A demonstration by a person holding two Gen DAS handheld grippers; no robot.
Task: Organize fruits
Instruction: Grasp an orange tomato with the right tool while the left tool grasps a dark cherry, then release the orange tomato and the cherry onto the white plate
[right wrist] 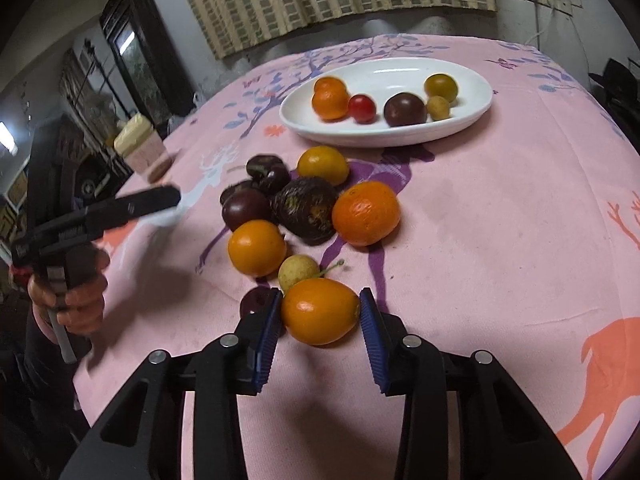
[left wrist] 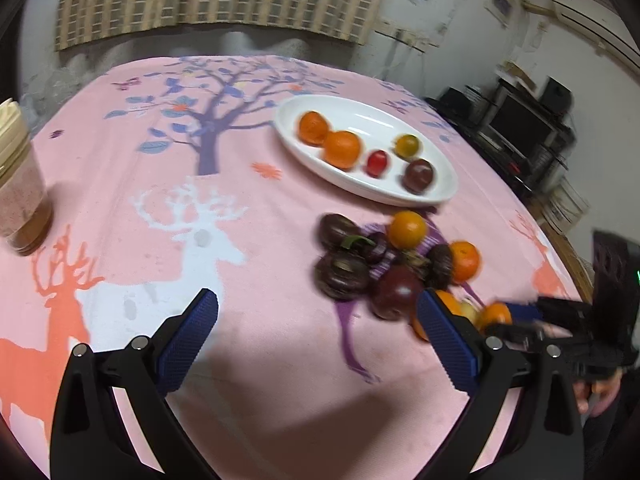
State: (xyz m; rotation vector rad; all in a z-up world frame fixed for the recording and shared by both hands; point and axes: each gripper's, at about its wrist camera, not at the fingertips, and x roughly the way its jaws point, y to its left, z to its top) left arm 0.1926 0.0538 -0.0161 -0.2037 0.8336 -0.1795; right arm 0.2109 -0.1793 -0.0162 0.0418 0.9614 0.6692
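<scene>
A white oval plate [left wrist: 442, 194] [right wrist: 476, 118] holds several fruits: oranges, a red tomato, a dark plum and yellow ones. In front of it lies a loose pile of oranges and dark plums [left wrist: 344, 276] [right wrist: 306, 210] on the pink cloth. My right gripper [right wrist: 320, 312] has both pads against an orange fruit [right wrist: 320, 311] at the near end of the pile; it also shows in the left wrist view [left wrist: 496, 314]. My left gripper [left wrist: 318, 312] is open and empty, above the cloth to the left of the pile.
A jar with a pale lid [left wrist: 20, 184] [right wrist: 140, 148] stands at the table's left side. The pink tablecloth [left wrist: 248, 240] with deer and tree prints covers the round table. A small yellow fruit [right wrist: 298, 272] and a dark fruit [right wrist: 256, 302] lie beside the gripped orange.
</scene>
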